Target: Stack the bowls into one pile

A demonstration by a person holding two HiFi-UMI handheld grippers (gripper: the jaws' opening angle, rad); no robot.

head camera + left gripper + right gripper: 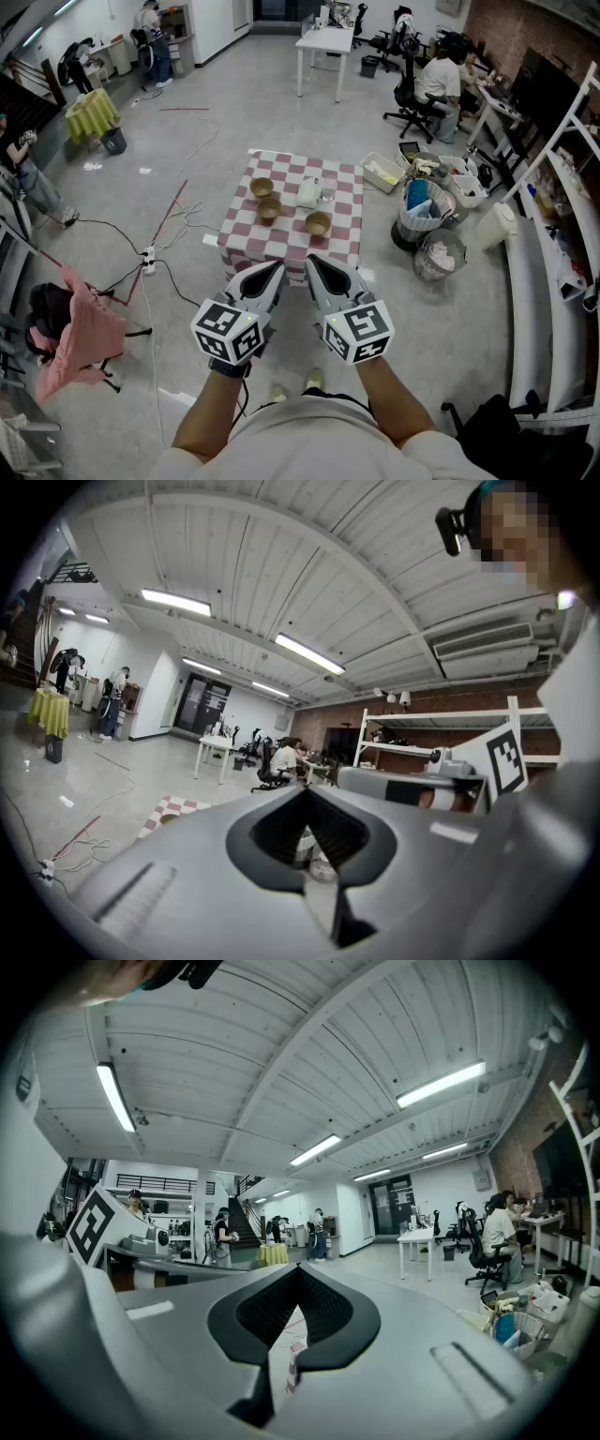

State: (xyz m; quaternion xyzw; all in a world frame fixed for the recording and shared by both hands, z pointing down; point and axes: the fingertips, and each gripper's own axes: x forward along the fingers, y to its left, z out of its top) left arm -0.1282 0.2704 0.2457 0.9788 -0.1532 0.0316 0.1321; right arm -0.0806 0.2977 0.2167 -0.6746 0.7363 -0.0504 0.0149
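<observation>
Bowls unstacked on checkered desk (pixel 281 246): far bowl (pixel 262 187), middle bowl (pixel 269 209), near bowl (pixel 318 223). I hold left claw (pixel 277 267) and right claw (pixel 311 260) short of desk, both pressed together, nothing between.

The head view looks steeply down from above the person: left gripper (pixel 278 268) and right gripper (pixel 310 260) close below, checked tabletop (pixel 281 242) farther ahead. Each gripper view sits just behind its own jaws, tilted up toward the ceiling (pixel 281 574). All three views share the white desk (pixel 323 39).
</observation>
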